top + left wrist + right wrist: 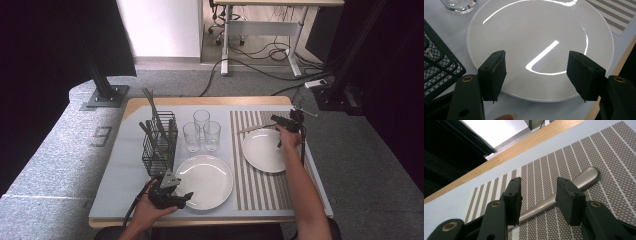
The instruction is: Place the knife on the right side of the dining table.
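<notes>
Right tongs (537, 195) apart over a matte silver metal utensil handle (564, 192) on the brown striped placemat (579, 157), left tongs (536, 75) apart above a round white plate (539, 32), worktop (130, 165).

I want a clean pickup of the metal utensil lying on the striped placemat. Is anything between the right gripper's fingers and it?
Nothing visible is. The right gripper is open right above the utensil, whose handle lies flat on the striped placemat and passes under the gap between the fingers.
</notes>
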A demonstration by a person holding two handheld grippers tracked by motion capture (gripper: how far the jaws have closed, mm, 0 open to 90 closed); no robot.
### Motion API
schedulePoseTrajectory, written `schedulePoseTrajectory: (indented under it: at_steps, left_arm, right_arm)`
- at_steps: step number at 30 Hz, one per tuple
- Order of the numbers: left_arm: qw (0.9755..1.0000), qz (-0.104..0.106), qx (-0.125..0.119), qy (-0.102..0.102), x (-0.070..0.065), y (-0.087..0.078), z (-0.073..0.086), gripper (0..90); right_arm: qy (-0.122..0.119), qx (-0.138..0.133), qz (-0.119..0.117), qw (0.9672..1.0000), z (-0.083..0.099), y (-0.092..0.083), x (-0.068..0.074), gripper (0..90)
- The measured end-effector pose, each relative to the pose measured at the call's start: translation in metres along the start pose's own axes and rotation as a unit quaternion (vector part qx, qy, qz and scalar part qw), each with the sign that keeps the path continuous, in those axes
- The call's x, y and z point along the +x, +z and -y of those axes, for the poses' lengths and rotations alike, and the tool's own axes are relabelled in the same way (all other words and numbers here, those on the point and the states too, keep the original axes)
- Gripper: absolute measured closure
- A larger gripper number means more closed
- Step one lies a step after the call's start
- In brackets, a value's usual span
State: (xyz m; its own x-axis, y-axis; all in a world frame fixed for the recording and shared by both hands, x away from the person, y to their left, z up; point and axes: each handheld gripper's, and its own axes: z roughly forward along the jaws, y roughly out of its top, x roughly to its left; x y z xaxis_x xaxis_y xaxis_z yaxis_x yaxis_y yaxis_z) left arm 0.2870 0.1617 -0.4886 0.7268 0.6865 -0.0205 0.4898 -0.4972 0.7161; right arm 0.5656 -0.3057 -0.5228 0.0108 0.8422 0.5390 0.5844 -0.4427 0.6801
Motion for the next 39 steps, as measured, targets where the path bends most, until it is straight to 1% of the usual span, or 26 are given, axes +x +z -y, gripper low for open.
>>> schedulePoseTrajectory:
  at_steps: [2,4,5,10,12,14,17,20,21,28,30,32,35,39]
  left_arm:
    - [1.0000,0.000,0.000,-0.001,0.000,0.000,0.000,32.1]
    - [1.0000,-0.002,0.000,-0.002,0.001,0.000,0.000,32.1]
    - [1.0000,-0.002,0.000,-0.002,0.001,-0.001,0.000,32.1]
    - [1.0000,-0.004,0.000,-0.005,0.002,-0.001,0.001,32.1]
    - [1.0000,-0.004,0.000,-0.005,0.002,-0.001,0.001,32.1]
    - [1.0000,-0.004,0.000,-0.005,0.001,-0.001,0.001,32.1]
    - [1.0000,-0.005,0.000,-0.006,0.002,-0.001,0.001,32.1]
    - [1.0000,-0.005,0.000,-0.006,0.002,-0.001,0.001,32.1]
    - [1.0000,-0.005,0.000,-0.006,0.002,-0.001,0.001,32.1]
    - [1.0000,-0.005,0.001,-0.007,0.002,-0.001,0.001,32.1]
    - [1.0000,-0.005,0.001,-0.007,0.002,0.000,0.001,32.1]
    - [1.0000,-0.004,0.002,-0.007,0.002,0.000,0.000,32.1]
    - [1.0000,-0.004,0.002,-0.008,0.002,0.001,0.000,32.1]
    - [1.0000,-0.004,0.001,-0.008,0.002,0.000,0.000,32.1]
  right_arm:
    - [-0.004,-0.006,0.001,1.0000,-0.001,0.002,0.001,55.7]
    - [0.000,0.010,0.002,0.9999,-0.003,0.006,0.001,55.6]
    - [0.003,0.012,0.002,0.9999,-0.004,0.007,0.001,55.7]
    - [0.003,0.004,0.002,1.0000,-0.008,0.013,0.004,55.6]
    - [0.006,0.019,0.007,0.9998,-0.008,0.017,0.003,55.6]
    - [0.003,0.023,0.011,0.9997,-0.009,0.019,0.003,55.6]
    - [0.006,0.033,0.014,0.9993,-0.010,0.023,0.003,55.5]
    - [0.011,0.037,0.018,0.9991,-0.011,0.024,0.002,55.7]
    - [0.012,0.036,0.015,0.9992,-0.011,0.025,0.001,55.8]
    - [0.002,0.034,0.023,0.9992,-0.012,0.026,-0.001,54.6]
    - [0.003,0.043,0.026,0.9987,-0.013,0.029,-0.001,53.3]
    - [0.011,0.043,0.027,0.9987,-0.013,0.031,-0.001,53.6]
    - [0.009,0.046,0.030,0.9984,-0.014,0.032,0.000,53.9]
    - [0.017,0.049,0.030,0.9982,-0.015,0.029,-0.002,54.4]
